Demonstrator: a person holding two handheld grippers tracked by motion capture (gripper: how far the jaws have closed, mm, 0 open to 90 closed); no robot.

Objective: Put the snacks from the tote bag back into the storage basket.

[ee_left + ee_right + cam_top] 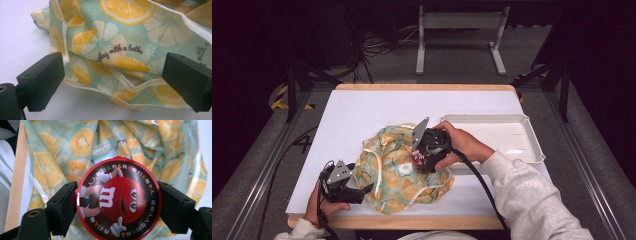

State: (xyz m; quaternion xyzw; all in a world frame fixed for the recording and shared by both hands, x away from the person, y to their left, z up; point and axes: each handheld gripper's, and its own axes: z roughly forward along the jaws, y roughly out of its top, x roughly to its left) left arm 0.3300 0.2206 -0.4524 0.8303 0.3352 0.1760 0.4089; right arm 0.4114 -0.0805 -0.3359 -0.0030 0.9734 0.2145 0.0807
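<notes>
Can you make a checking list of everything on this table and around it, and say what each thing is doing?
Surface: white table top with a wooden edge, mostly bare.
Job's things: fruit-print bag lies crumpled near the front edge; round red candy tin is held over it; white tray sits at the right, looking empty.
Clutter: nothing seen.
Grippers: left gripper has its jaws open on either side of the bag's front edge; right gripper has its jaws shut on the tin's sides.
Cables: a black cable trails from the right gripper along the sleeve.
Surroundings: grey floor, a white stand beyond the table, dark curtains.
</notes>
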